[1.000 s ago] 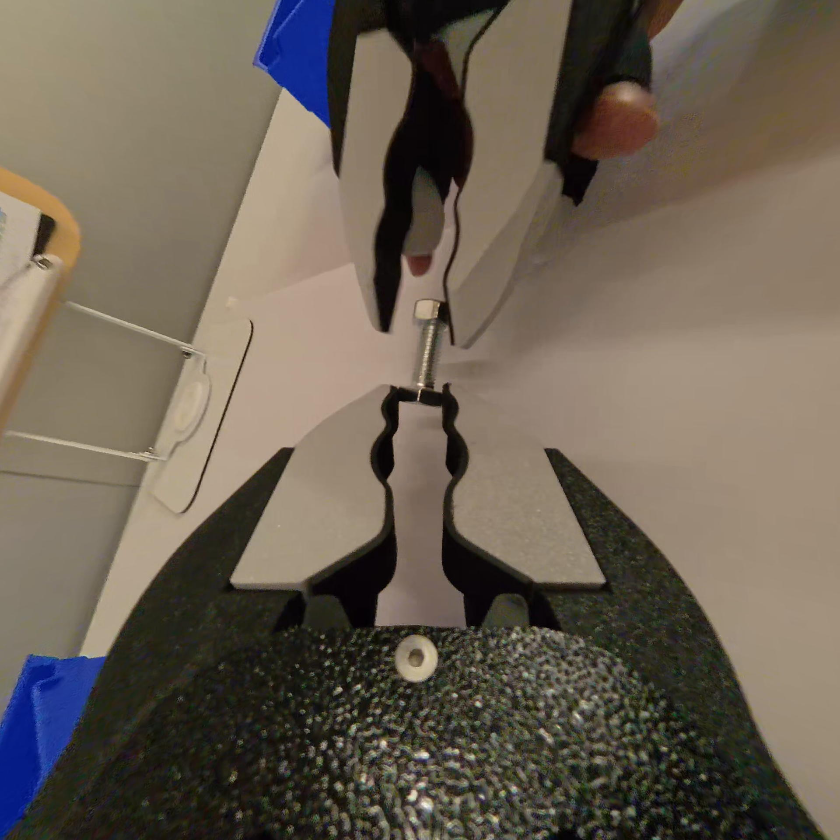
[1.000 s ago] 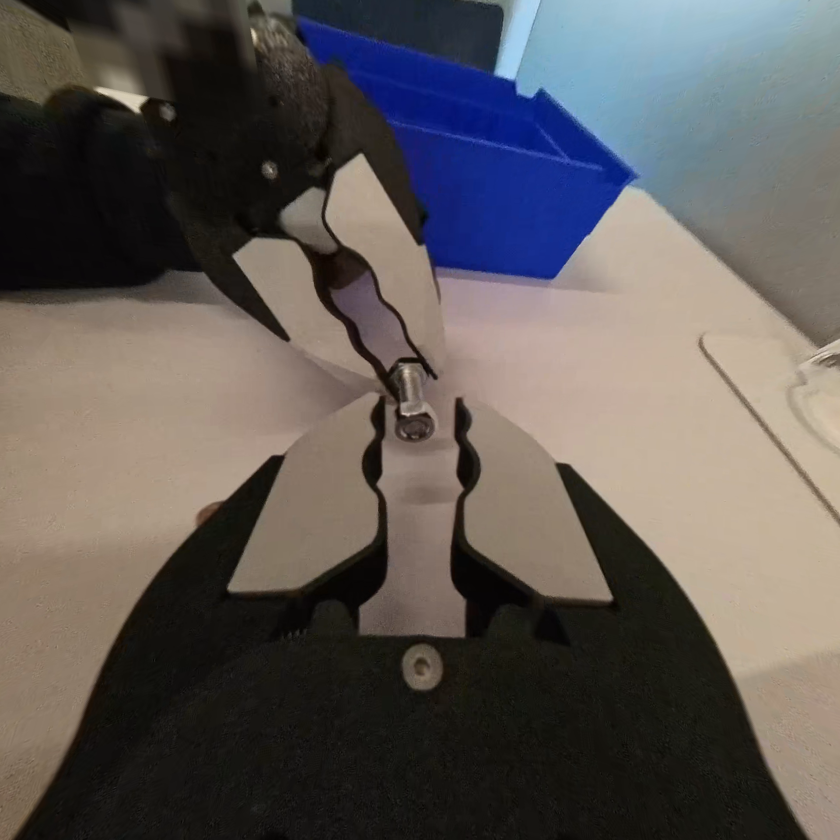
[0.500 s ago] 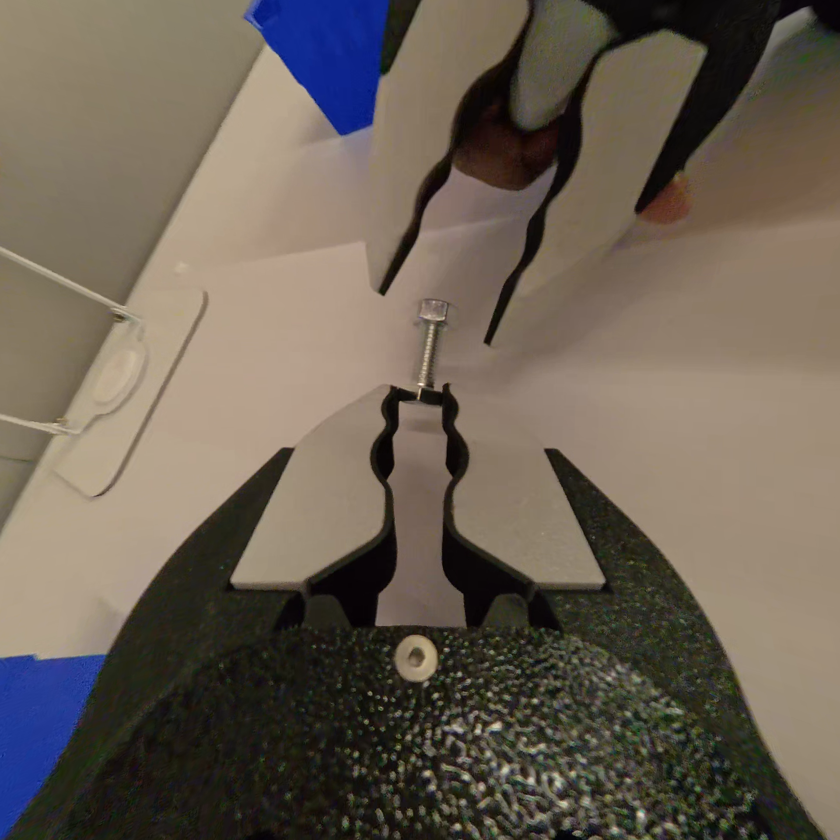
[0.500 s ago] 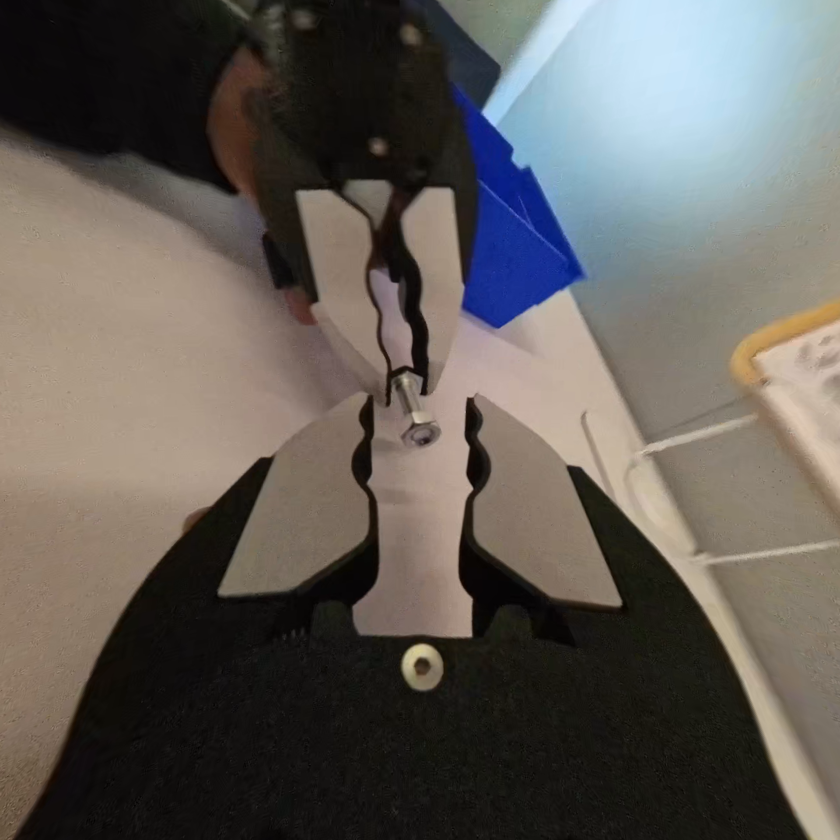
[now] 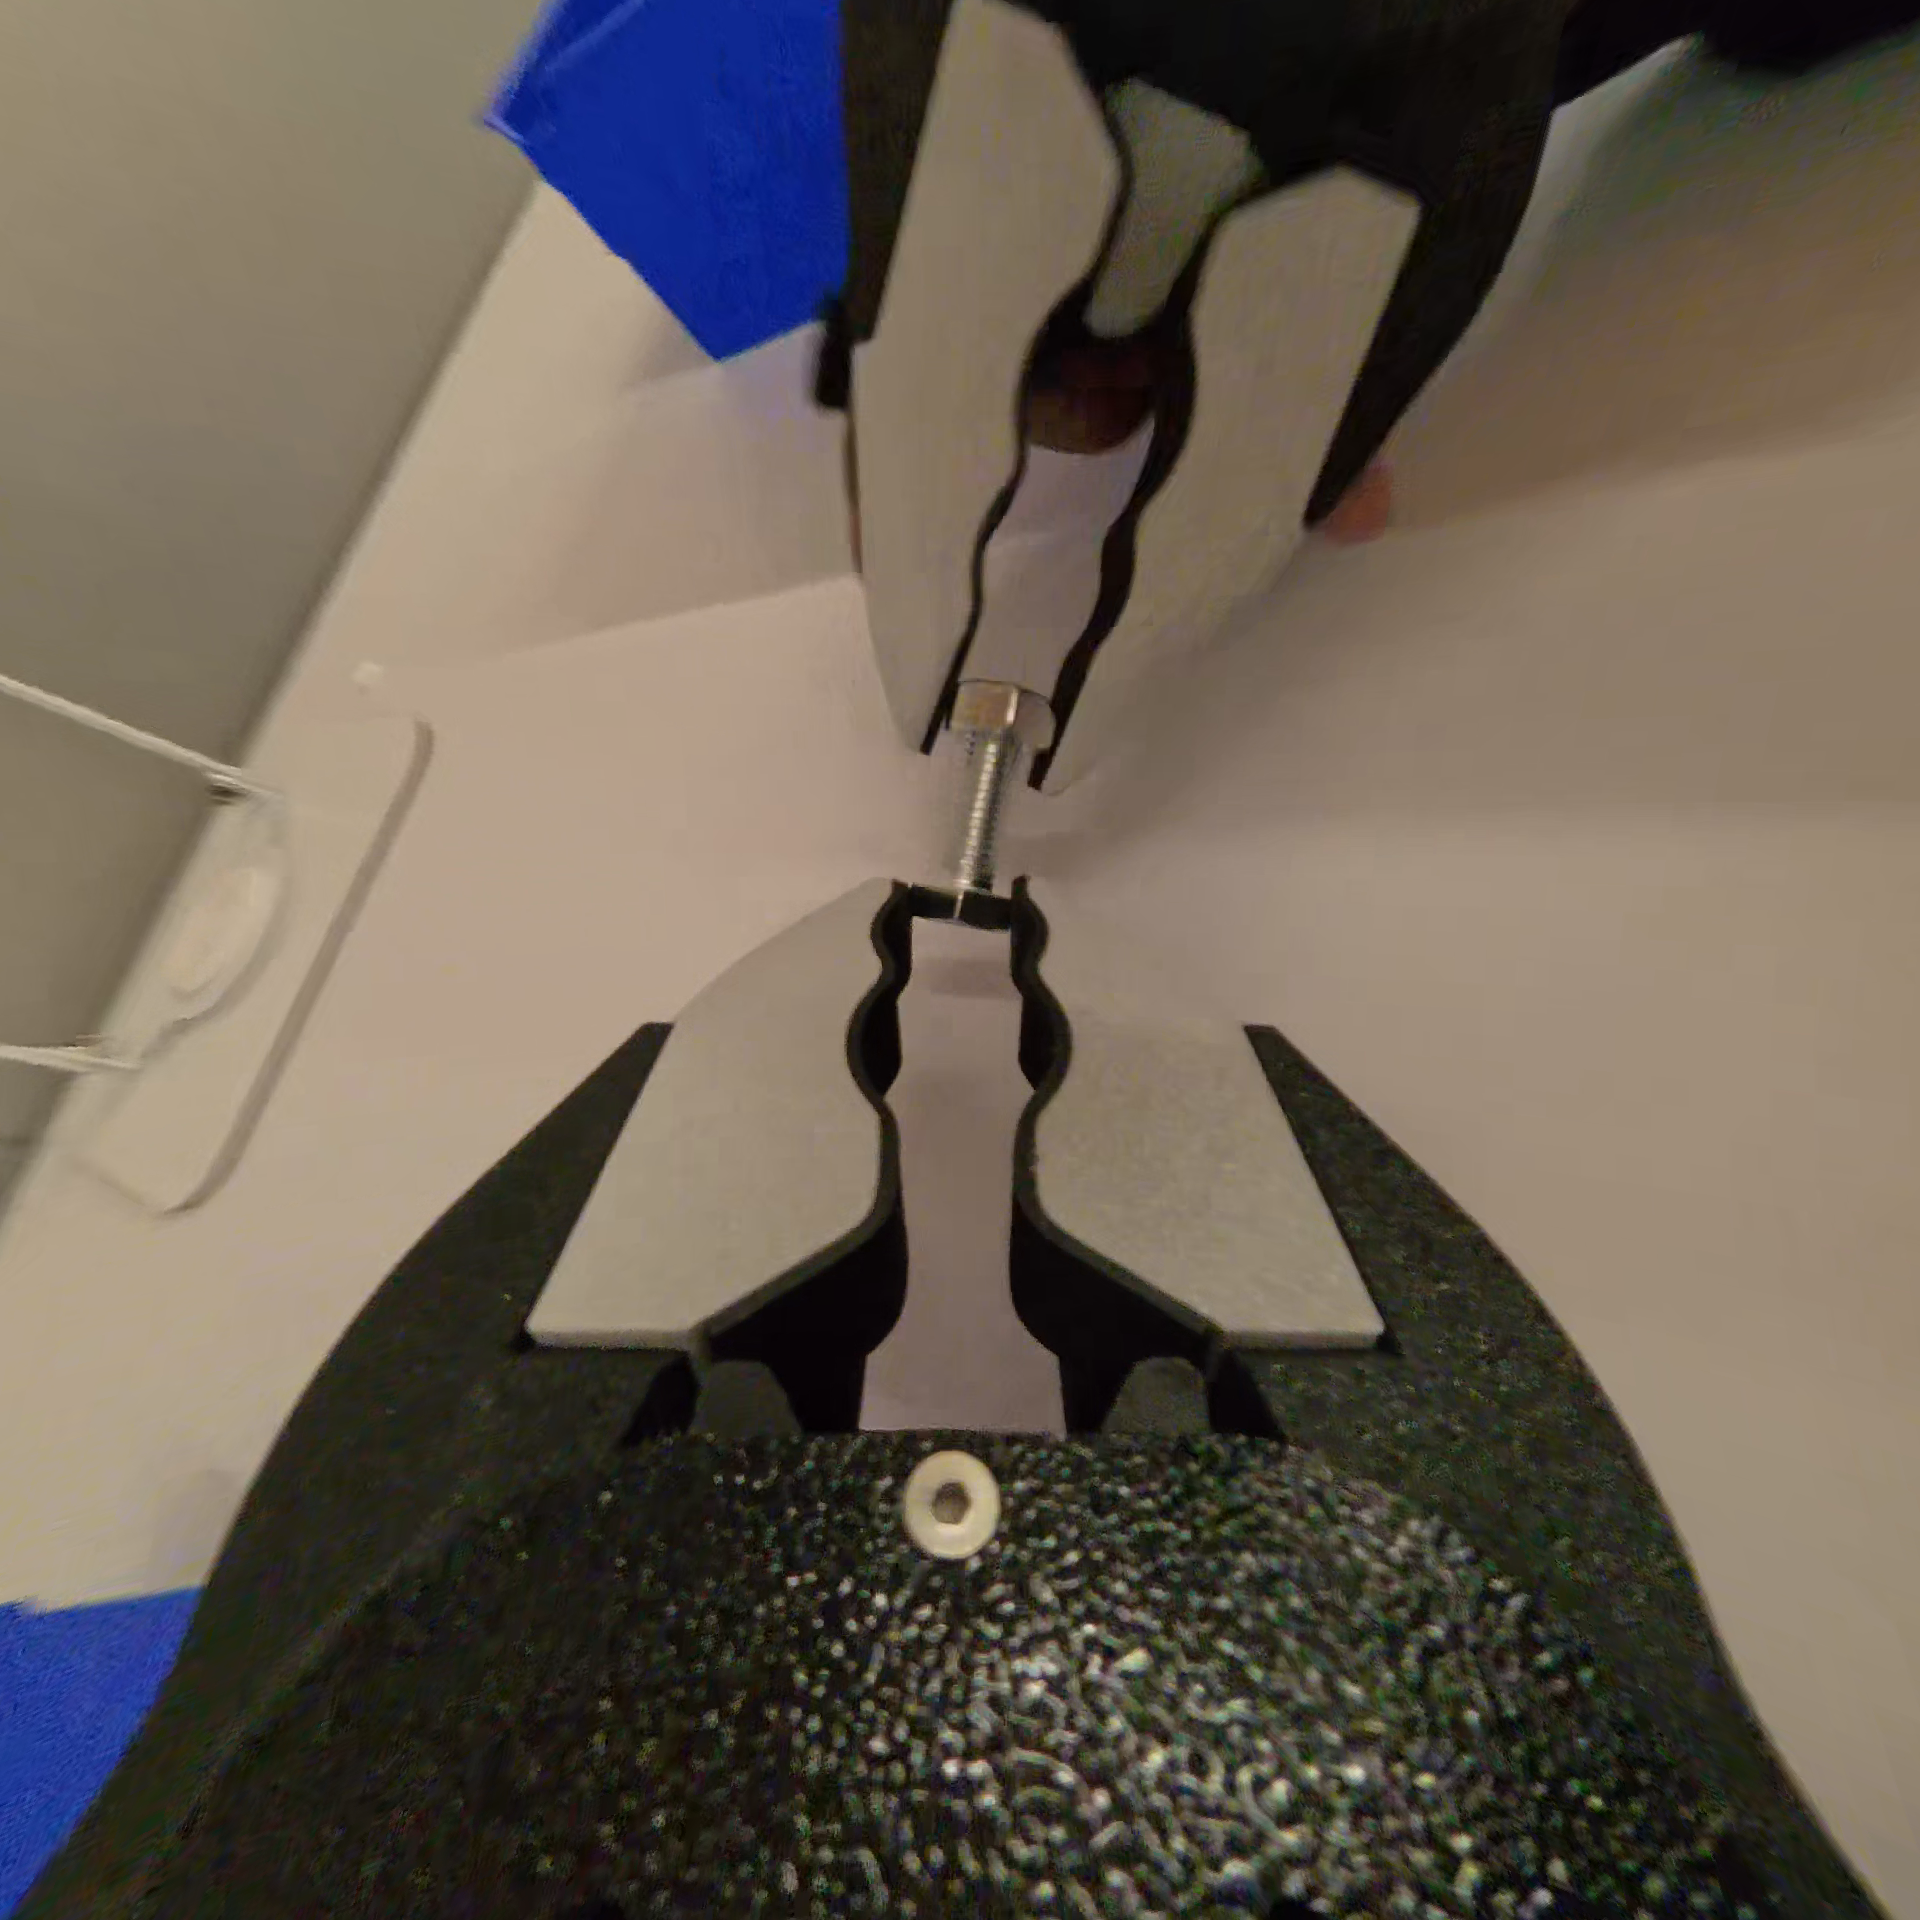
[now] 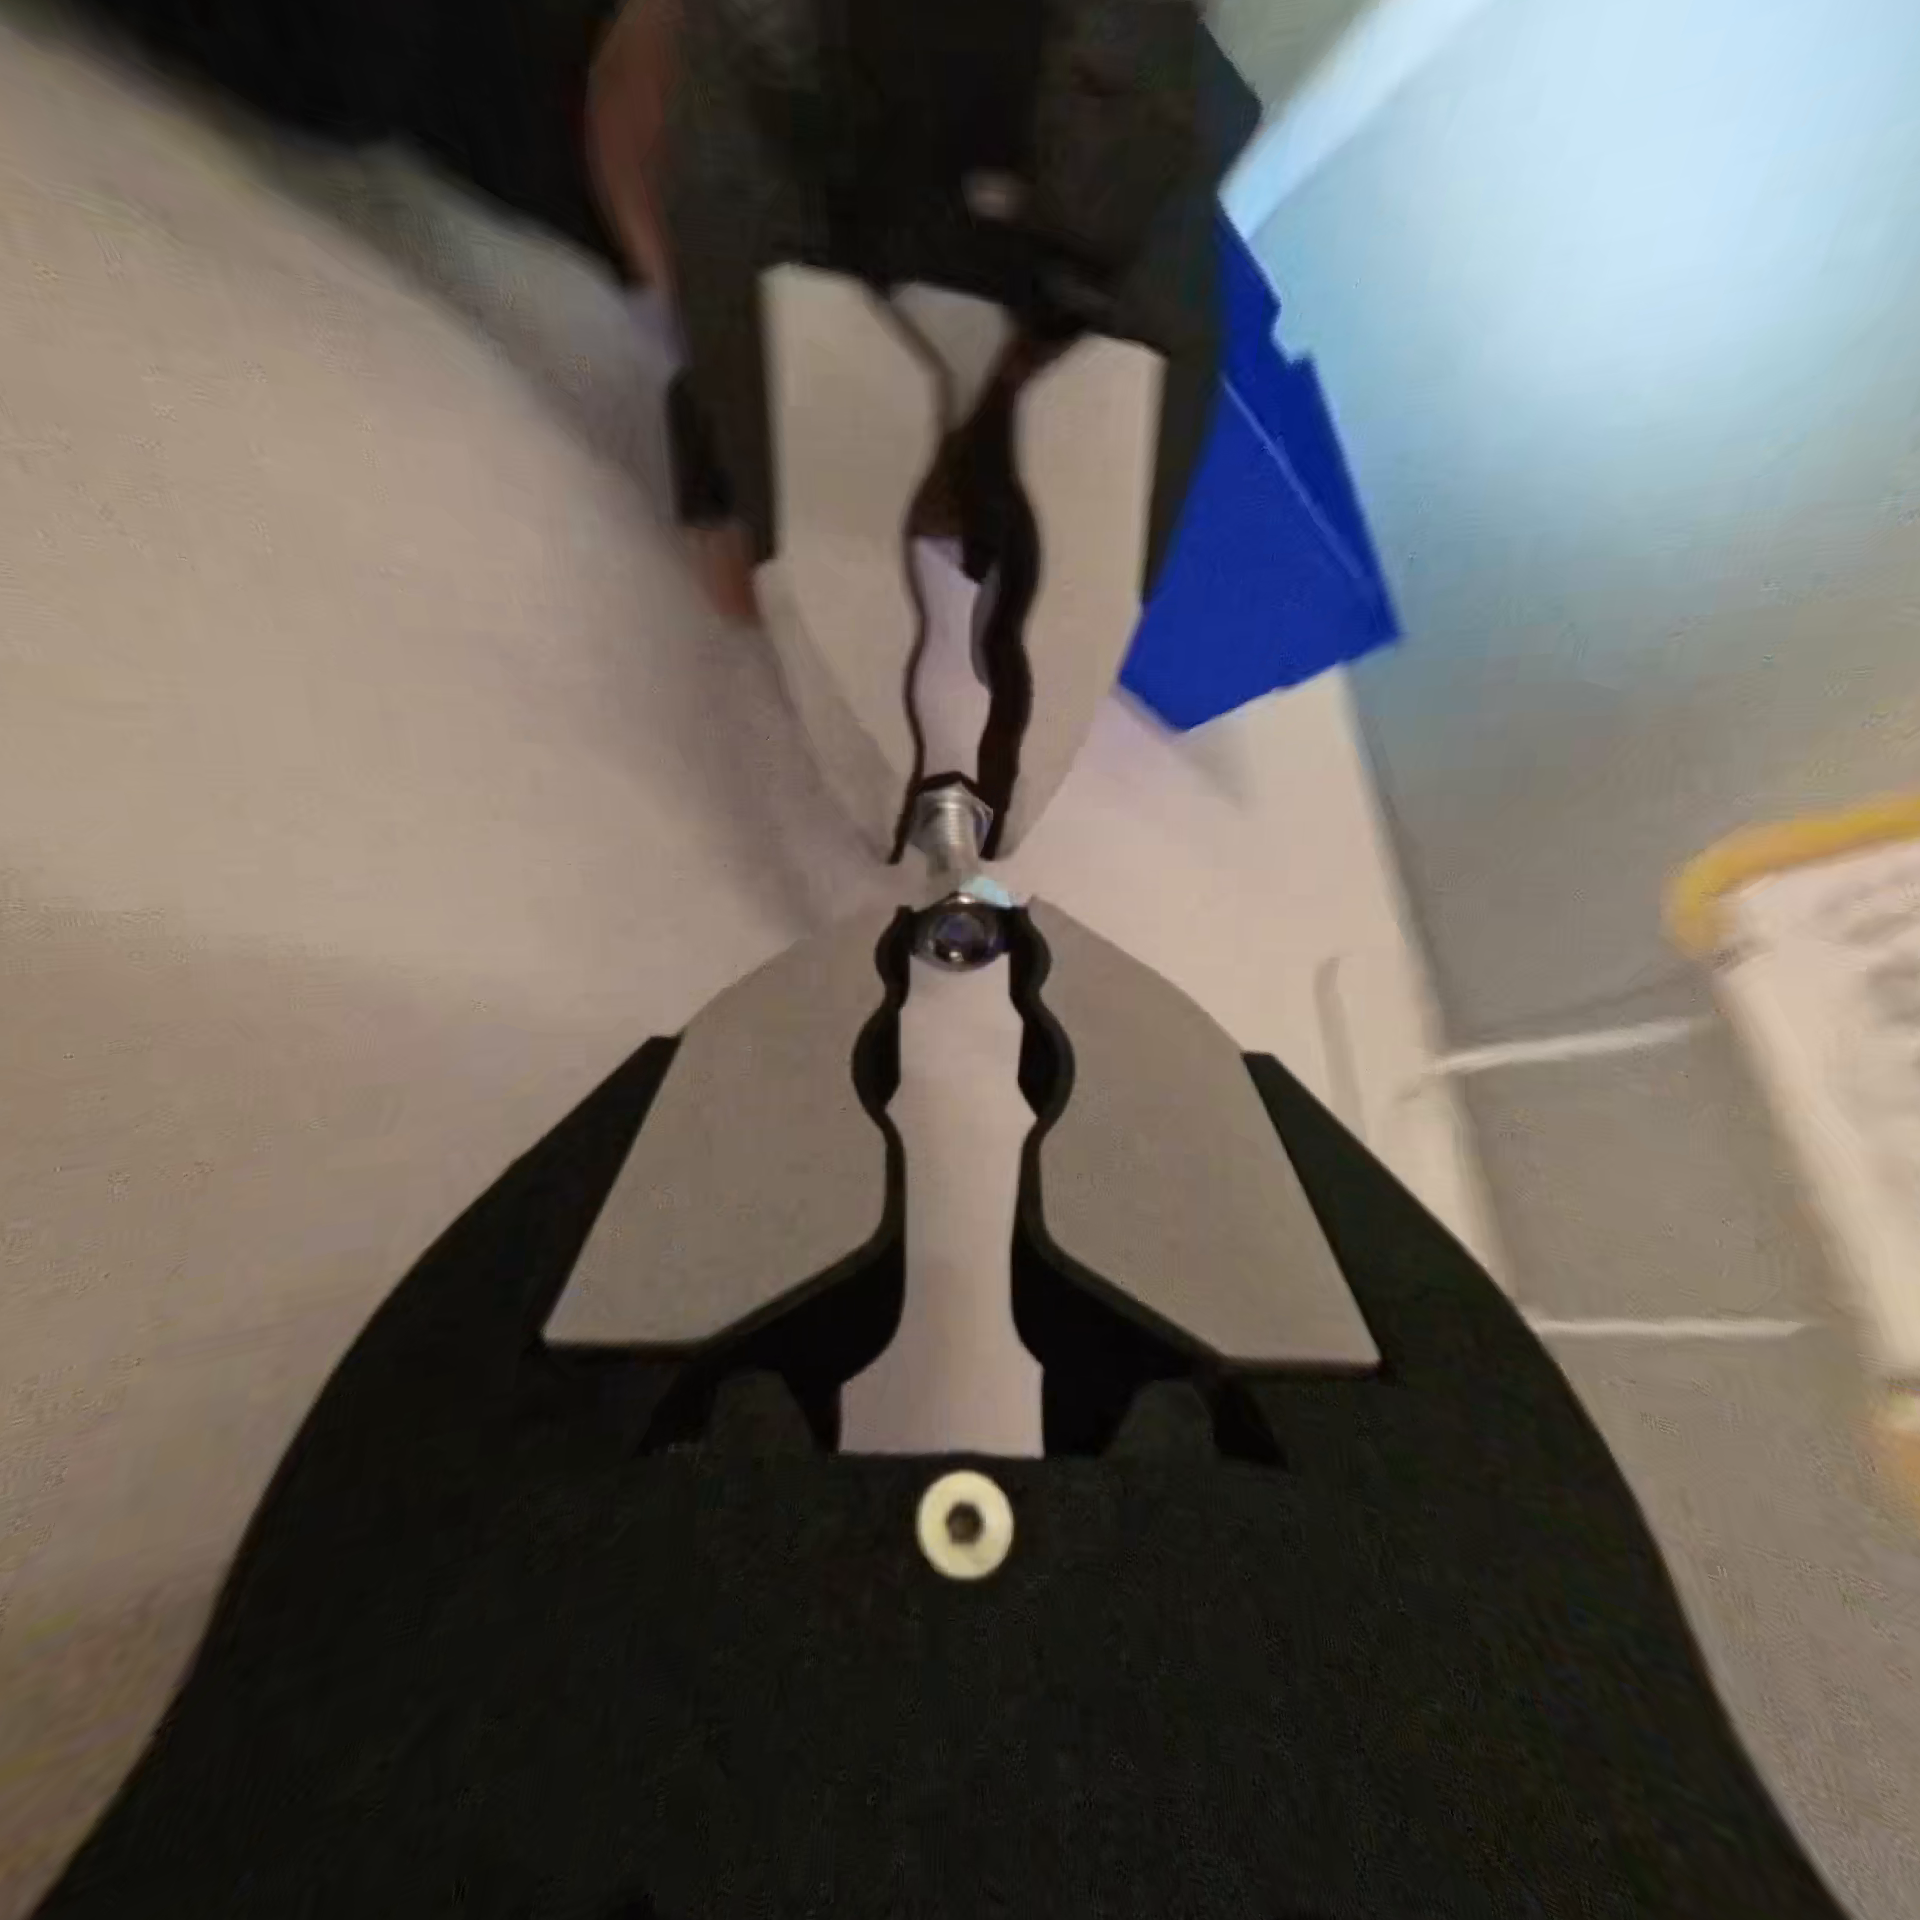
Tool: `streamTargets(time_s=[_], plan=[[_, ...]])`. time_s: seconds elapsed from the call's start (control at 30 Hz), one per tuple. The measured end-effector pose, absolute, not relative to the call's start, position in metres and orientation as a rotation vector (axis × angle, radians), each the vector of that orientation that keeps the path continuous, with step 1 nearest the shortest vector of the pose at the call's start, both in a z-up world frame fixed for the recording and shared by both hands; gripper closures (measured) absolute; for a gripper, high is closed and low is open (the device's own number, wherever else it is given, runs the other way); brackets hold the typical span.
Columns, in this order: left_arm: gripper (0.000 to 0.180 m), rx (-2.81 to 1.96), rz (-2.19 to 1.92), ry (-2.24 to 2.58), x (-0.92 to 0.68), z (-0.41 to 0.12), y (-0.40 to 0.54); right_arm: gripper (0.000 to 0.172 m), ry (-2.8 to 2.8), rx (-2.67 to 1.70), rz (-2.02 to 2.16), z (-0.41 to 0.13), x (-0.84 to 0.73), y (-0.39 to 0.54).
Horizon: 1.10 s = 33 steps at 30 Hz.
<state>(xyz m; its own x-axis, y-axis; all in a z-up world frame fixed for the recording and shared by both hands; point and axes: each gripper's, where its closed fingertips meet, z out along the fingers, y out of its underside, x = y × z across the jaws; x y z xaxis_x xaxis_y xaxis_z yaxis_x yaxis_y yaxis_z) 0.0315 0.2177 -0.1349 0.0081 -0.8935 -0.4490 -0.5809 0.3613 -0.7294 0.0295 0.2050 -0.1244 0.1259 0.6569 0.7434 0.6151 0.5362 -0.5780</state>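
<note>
Two close wrist cameras face each other over the white table (image 5: 1455,831), sharing one bolt (image 5: 982,800)

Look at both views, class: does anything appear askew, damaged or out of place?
Nothing stands out. The silver threaded bolt spans straight between the two grippers: the left gripper clamps the nut at one end, the right gripper's jaws close on its hex head. White table unmarked.

Left claw (image 5: 961,902) and right claw (image 6: 954,925) tip to tip, each narrowly parted, clamped.
</note>
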Motion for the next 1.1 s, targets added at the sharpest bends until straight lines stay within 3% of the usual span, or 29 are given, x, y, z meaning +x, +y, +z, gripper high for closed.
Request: streamTargets(time_s=[0.1,0.27,0.33,0.47,0.53,0.63,0.8,1.1], plan=[[0.163,-1.364,-0.491,1.723,0.033,-0.144,0.210,0.153,-1.628,-0.930,-0.171,-0.127,0.029,0.199],[0.163,-1.300,-0.292,1.656,0.031,-0.137,0.229,0.125,-1.366,-1.315,0.279,-0.114,0.030,0.207],[0.163,-1.235,-0.202,1.657,0.031,-0.134,0.232,0.122,-1.245,-1.469,0.442,-0.116,0.034,0.215],[0.163,-1.153,-0.139,1.661,0.032,-0.128,0.229,0.129,-1.127,-1.580,0.662,-0.116,0.037,0.216],[0.163,-1.131,-0.126,1.659,0.033,-0.127,0.228,0.151,-1.146,-1.592,0.708,-0.118,0.035,0.211],[0.163,-1.174,-0.157,1.682,0.032,-0.132,0.226,0.152,-1.270,-1.502,0.522,-0.125,0.035,0.210],[0.163,-1.354,-0.473,1.746,0.035,-0.148,0.207,0.152,-1.612,-0.898,-0.163,-0.132,0.034,0.194],[0.163,-1.237,-0.313,1.668,0.039,-0.137,0.220,0.125,-1.207,-1.396,0.446,-0.110,0.046,0.209]])
